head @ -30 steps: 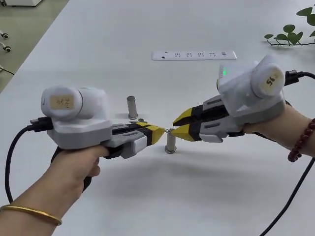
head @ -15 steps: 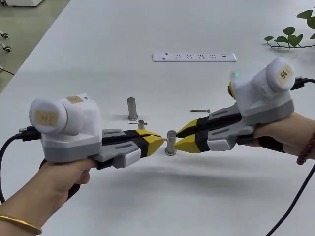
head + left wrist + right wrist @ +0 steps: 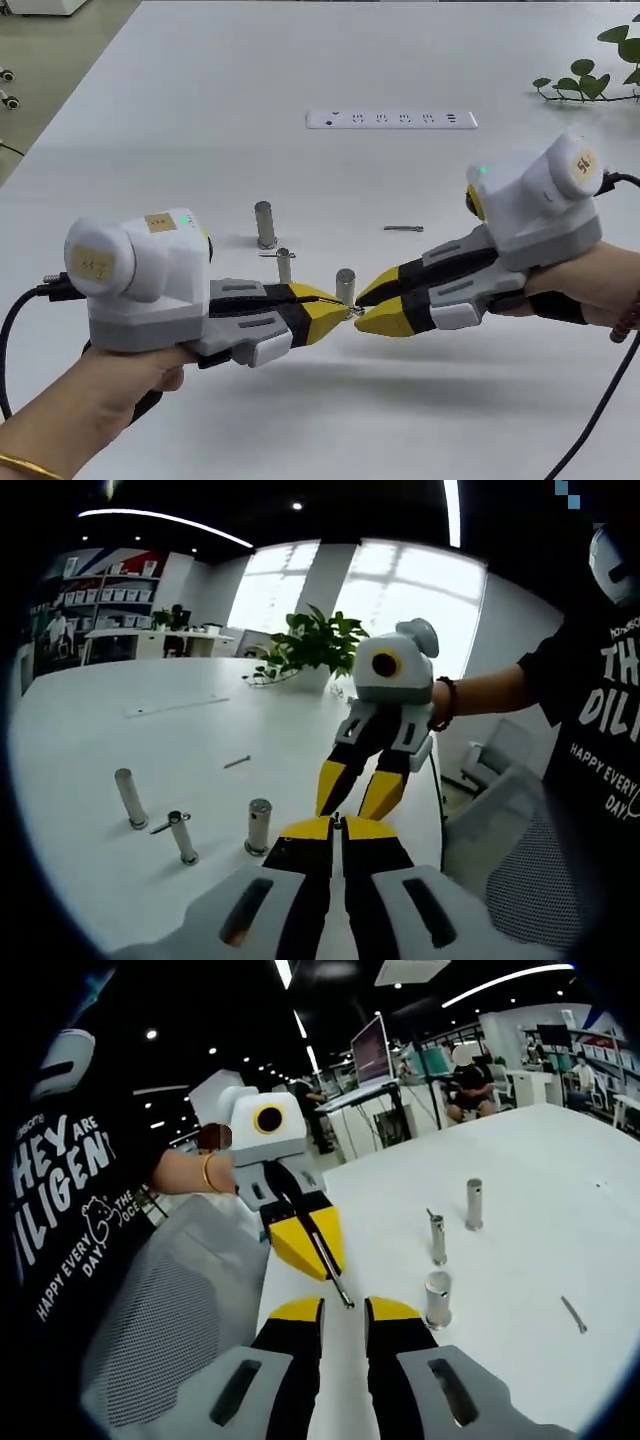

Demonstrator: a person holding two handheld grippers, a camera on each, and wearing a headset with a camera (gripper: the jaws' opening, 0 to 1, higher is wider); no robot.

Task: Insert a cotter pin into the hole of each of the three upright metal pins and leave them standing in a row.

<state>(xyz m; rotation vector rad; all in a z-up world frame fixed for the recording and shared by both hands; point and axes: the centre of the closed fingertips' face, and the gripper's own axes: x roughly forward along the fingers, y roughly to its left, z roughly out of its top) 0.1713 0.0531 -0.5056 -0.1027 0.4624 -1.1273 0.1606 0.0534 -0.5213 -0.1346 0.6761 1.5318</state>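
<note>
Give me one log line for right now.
left gripper: shut on cotter pin | right gripper: open, facing it | middle post: pinned | spare pin: on table

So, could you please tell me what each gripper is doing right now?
Left gripper: jaws shut on a cotter pin.
Right gripper: jaws open, holding nothing.

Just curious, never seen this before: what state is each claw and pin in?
left claw: shut on held cotter pin
right claw: open, empty
far metal pin: upright, nothing fitted
middle metal pin: upright, fitted cotter pin through it
near metal pin: upright, nothing fitted
loose cotter pin: lying flat
</note>
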